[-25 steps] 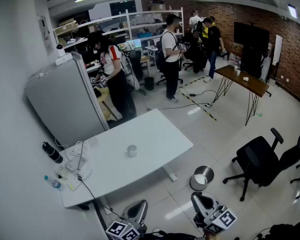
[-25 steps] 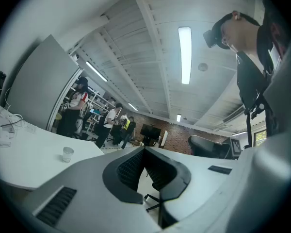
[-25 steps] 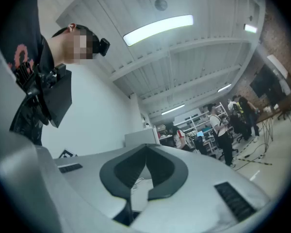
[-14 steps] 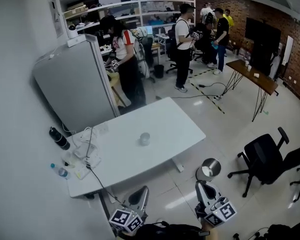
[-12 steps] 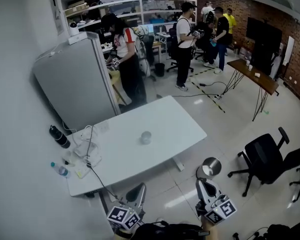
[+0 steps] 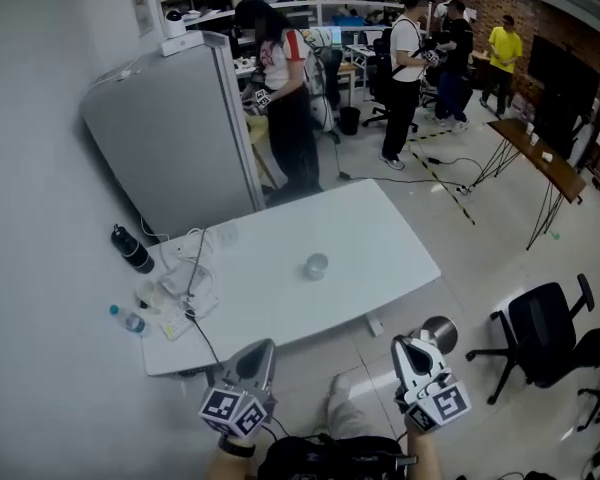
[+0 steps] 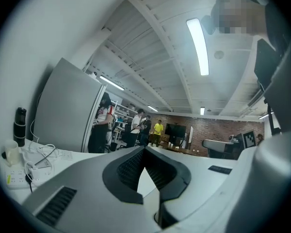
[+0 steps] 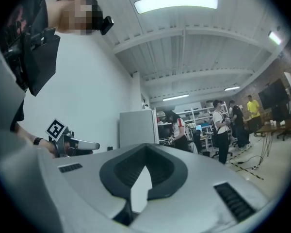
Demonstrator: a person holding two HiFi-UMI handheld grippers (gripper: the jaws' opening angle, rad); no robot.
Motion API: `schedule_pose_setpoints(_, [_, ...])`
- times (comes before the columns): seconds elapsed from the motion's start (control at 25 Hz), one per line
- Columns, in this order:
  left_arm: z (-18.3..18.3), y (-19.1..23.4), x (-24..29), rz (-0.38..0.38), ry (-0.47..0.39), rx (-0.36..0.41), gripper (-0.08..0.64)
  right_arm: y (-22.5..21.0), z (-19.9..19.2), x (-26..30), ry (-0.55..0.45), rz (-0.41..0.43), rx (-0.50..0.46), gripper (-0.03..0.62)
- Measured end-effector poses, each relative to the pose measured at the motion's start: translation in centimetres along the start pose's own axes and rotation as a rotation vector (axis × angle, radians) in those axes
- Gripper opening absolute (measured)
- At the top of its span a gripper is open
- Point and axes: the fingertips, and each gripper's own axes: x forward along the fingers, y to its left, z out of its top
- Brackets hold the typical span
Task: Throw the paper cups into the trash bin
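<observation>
1. The left gripper [image 6: 261, 356] is held low near the 6 o'clock edge of the head view, its jaws pressed together with nothing between them.
2. The right gripper [image 6: 411, 349], at its 3 o'clock, is likewise closed and empty.
3. One paper cup [image 6: 316, 265] stands upright mid-way along the white table [image 6: 380, 233], at 12 o'clock from the grippers and well apart from both.
4. The trash bin [image 6: 443, 329] stands on the floor at the cup's 4 o'clock, just beyond the right gripper's tip.
</observation>
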Motion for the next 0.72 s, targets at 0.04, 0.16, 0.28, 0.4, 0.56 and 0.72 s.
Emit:
schedule_pose_setpoints(0.04, [-0.2,0.6,0.7,0.01,0.003,-0.002,0.002,-0.3,-0.3,1.1,-0.003,0.017,-0.002,0.005])
schedule_pose_setpoints(0.16, [0.1,2.4,3.0,0.037,0.003,0.012,0.0,-1.5,-1.3,4.9,-0.002,0.073,0.009,0.005])
schedule_pose_setpoints(0.28, [1.3,4.0,5.6,0.08,-0.014,0.011,0.001,-3.6,-1.9,8.8,-0.004,0.12,0.019,0.005])
schedule_pose_setpoints(0.4, [2.4,5.3,8.4,0.12,-0.007,0.003,0.001,-6.4,-1.3,11.8,-0.014,0.099,0.05,0.005])
schedule_pose_setpoints(0.56, [3.7,5.9,12.2,0.137,-0.007,0.002,0.001,-9.3,-1.6,15.2,0.016,0.143,0.095,0.005])
schedule_pose_setpoints(0.72, [3.7,6.5,13.9,0.161,0.012,0.0,0.002,-10.9,-3.6,18.5,0.102,0.192,0.083,0.005])
